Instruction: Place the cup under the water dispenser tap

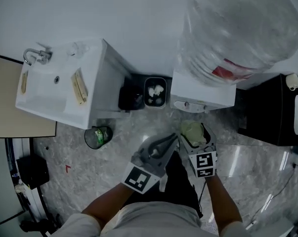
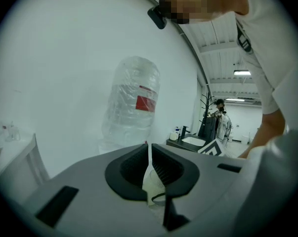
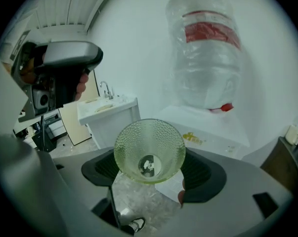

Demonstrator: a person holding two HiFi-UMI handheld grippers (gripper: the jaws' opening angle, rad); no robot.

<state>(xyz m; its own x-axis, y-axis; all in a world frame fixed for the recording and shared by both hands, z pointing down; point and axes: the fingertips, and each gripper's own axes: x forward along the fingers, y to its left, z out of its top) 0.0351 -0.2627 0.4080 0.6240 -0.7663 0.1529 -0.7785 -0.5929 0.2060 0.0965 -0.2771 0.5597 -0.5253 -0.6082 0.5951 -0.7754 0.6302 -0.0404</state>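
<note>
A pale green dimpled glass cup [image 3: 149, 149] sits between the jaws of my right gripper [image 3: 149, 168], which is shut on it, mouth toward the camera. In the head view the cup [image 1: 193, 131] and right gripper [image 1: 194, 135] hover just in front of the white water dispenser [image 1: 203, 95], a little short of its taps [image 1: 189, 105]. The big clear bottle [image 1: 237, 28] stands on top of it. My left gripper [image 1: 173, 139] is beside the cup on its left, shut on nothing [image 2: 149, 158]. The bottle [image 2: 131, 105] shows ahead of it.
A white sink cabinet [image 1: 64, 83] stands at the left, with a black bag [image 1: 131, 98] and a small bin [image 1: 155, 92] between it and the dispenser. A green mesh bin [image 1: 98, 136] sits on the marble floor. A black counter [image 1: 272, 112] is at the right.
</note>
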